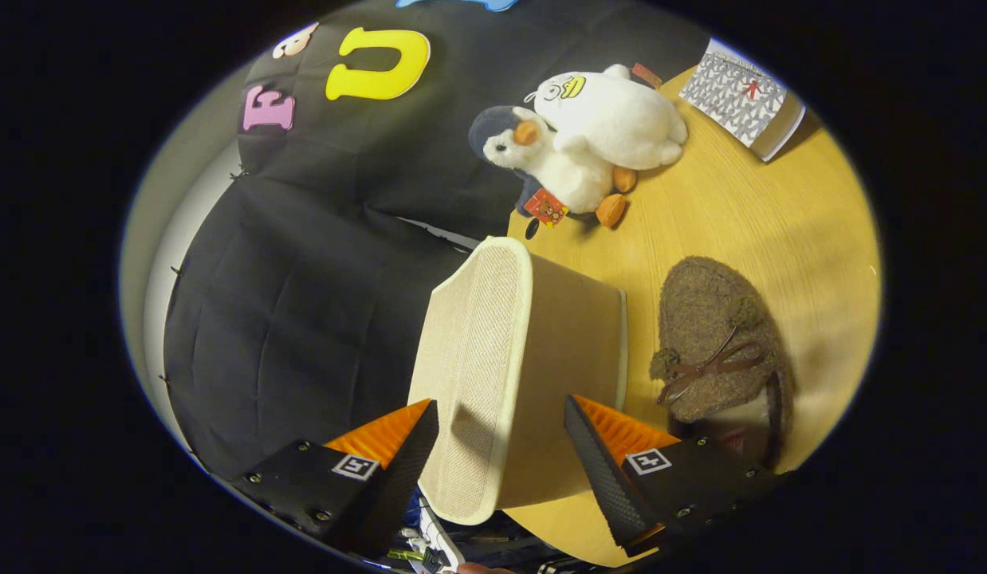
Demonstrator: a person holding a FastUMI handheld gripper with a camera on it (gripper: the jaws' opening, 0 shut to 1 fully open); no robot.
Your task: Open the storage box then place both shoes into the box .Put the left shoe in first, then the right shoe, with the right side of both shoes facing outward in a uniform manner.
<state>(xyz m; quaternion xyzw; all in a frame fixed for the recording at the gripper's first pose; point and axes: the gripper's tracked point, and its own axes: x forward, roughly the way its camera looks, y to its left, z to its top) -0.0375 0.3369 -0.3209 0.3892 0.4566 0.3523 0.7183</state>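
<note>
Your gripper [501,446] has its fingers spread wide, one to each side of the storage box [509,375]; neither finger clearly presses on it, so the jaws stand released. The box is a beige fabric one with a pale piped rim. It sits at the table [749,231] edge, and its woven lid face runs from between your fingers toward 12 o'clock. From this tilted view you cannot tell for certain whether the lid is shut or slightly raised.

At 2 o'clock from the fingers, just beside the box wall, lies a brown shoe [721,343] with a bow on top. A narrow strip of bare wood separates shoe and box.

Beyond the box at 12 to 1 o'clock, two plush toys [589,135] lean together near the far table edge. A patterned book [741,100] lies farther off at 1 o'clock. Open tabletop stretches between the shoe, the toys and the book.
</note>
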